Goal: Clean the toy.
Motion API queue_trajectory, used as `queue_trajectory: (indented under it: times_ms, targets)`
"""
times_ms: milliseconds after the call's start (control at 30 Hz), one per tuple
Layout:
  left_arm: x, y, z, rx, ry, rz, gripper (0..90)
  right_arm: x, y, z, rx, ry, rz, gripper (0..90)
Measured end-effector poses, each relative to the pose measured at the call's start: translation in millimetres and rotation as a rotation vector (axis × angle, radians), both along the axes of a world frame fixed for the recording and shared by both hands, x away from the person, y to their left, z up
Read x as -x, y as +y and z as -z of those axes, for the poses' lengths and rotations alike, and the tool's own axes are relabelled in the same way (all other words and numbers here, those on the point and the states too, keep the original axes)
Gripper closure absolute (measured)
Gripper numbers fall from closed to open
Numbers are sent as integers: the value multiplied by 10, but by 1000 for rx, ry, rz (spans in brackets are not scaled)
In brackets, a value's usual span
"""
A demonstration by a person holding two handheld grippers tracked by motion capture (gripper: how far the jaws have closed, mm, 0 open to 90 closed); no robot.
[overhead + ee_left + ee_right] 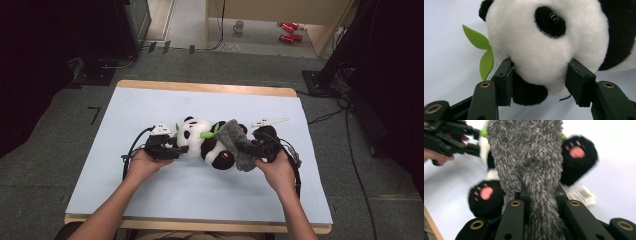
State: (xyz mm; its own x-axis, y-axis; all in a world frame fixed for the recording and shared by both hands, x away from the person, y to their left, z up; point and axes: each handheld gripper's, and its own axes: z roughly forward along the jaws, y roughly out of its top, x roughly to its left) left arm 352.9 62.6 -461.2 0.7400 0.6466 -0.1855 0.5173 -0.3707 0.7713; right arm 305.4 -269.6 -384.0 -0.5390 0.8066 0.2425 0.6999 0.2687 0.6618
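A black-and-white panda plush (200, 137) lies on its side in the middle of the pale blue table cover (150, 190). My left gripper (181, 149) comes in from the left, and its pads press into the panda's head (544, 45) on both sides (541, 82). A green felt leaf (482, 50) sticks out beside the head. My right gripper (251, 146) is shut on a grey fluffy cloth (235, 140), which drapes over the panda's body. In the right gripper view the cloth (529, 152) runs up from the jaws (541, 195) between two black paws with pink pads (576, 162).
A white strip (270, 121) lies on the cover behind my right hand. A white label (582, 194) lies near the panda's paw. Cables trail from both grippers. The table's wooden edge (200, 86) runs along the far side; a mug (239, 26) and red cans (289, 31) sit beyond.
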Motion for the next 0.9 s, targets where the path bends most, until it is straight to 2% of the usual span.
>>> queue_trajectory:
  times_ms: [100,200,400,567,733,900]
  targets:
    - [5,19,7,4,-16,15,427,-49,60,96,28,13,-12,778]
    - [11,31,3,6,-35,24,399,-93,57,193,26,27,-7,778]
    - [14,96,-20,33,-69,52,339,-159,19,242,16,23,14,777]
    - [28,130,6,12,-118,99,326,-235,-30,266,16,13,44,777]
    - [-14,162,35,19,-95,110,324,-319,-88,302,13,12,57,777]
    - [-91,221,100,-6,-94,140,325,-358,-100,312,-5,22,63,777]
